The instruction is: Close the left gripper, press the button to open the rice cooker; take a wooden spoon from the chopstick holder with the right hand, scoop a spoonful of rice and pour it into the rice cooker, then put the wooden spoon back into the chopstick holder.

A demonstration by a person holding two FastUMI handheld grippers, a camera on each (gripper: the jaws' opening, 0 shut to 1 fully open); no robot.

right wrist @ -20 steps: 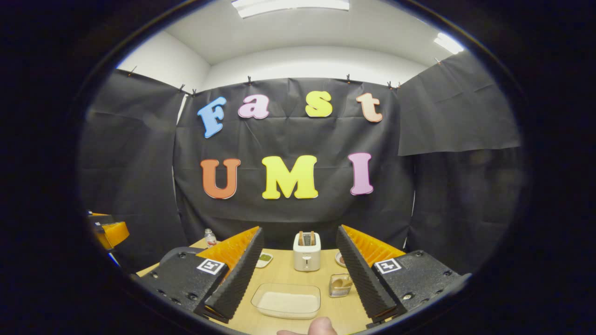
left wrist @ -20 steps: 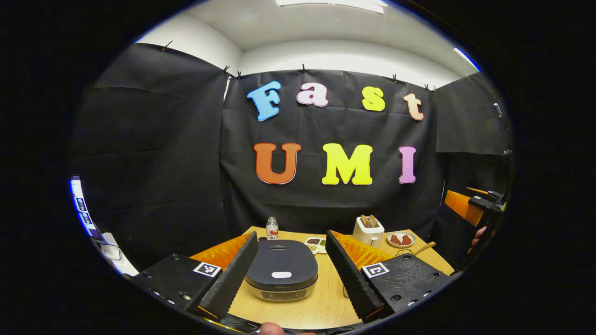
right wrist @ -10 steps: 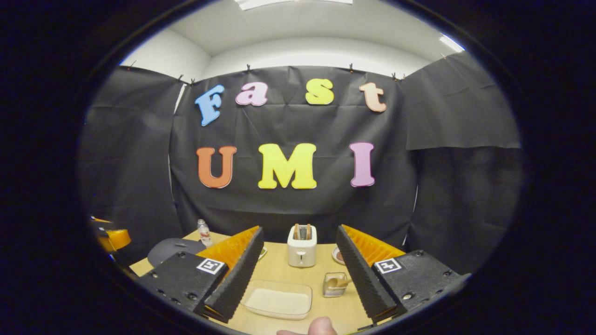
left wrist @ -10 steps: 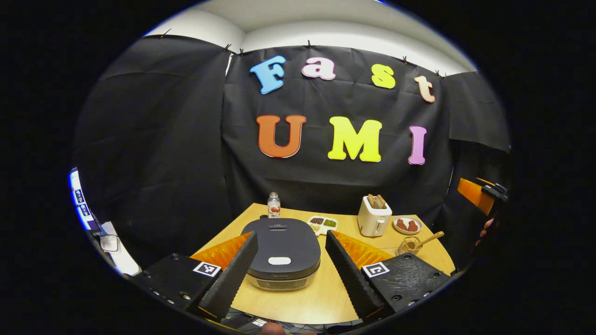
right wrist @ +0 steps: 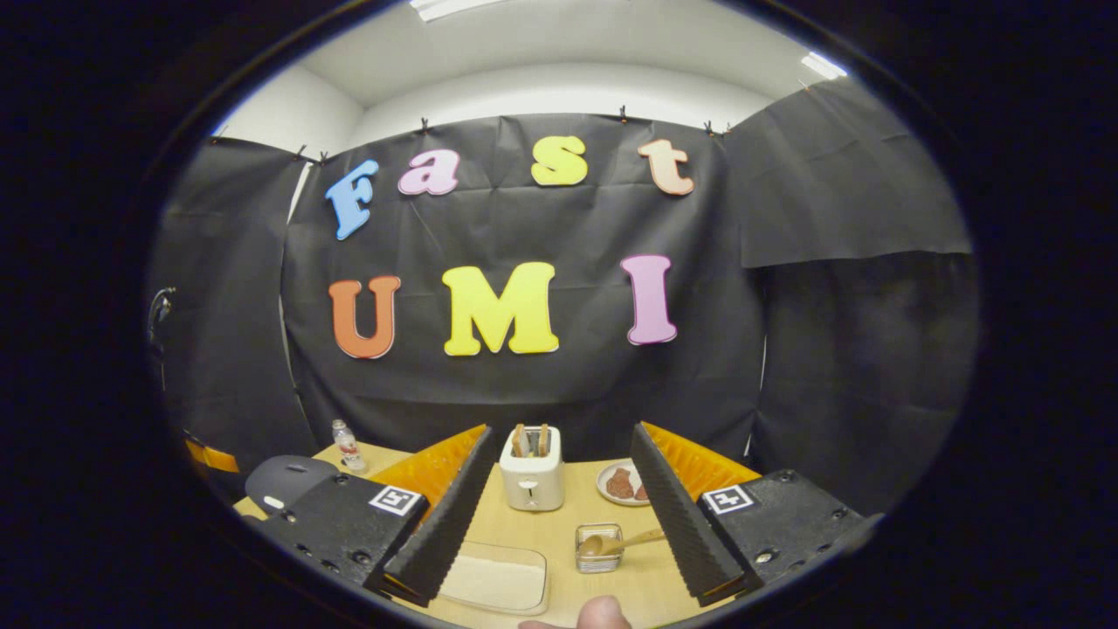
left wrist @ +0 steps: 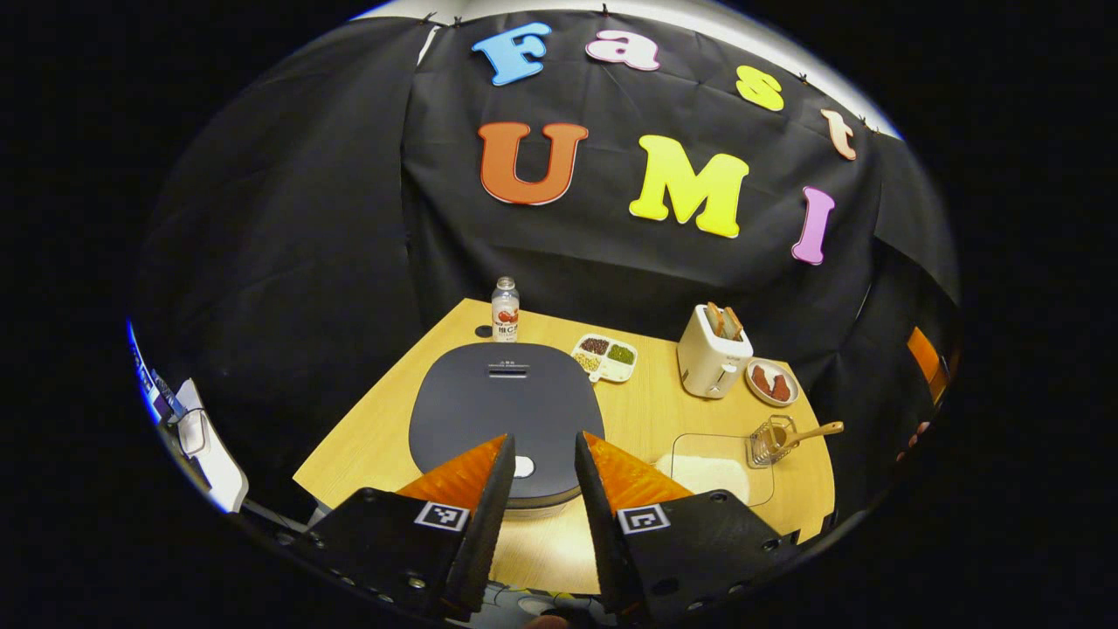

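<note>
The dark rice cooker sits shut on the wooden table, its white button at the front of the lid. My left gripper hovers just above that button, its fingers narrowed but still apart, holding nothing. To the right, the wooden spoon leans in the wire chopstick holder, beside a clear tray of rice. In the right gripper view, my right gripper is open and empty, above the rice tray. The spoon and holder lie just ahead of it. The cooker is at the far left.
A white toaster with bread, a plate of meat, a divided dish of beans and a small bottle stand along the table's back. A thumb shows at the bottom edge.
The left gripper rose and tipped down over the cooker, and its fingers drew much closer together. The right gripper shifted slightly right, staying open.
</note>
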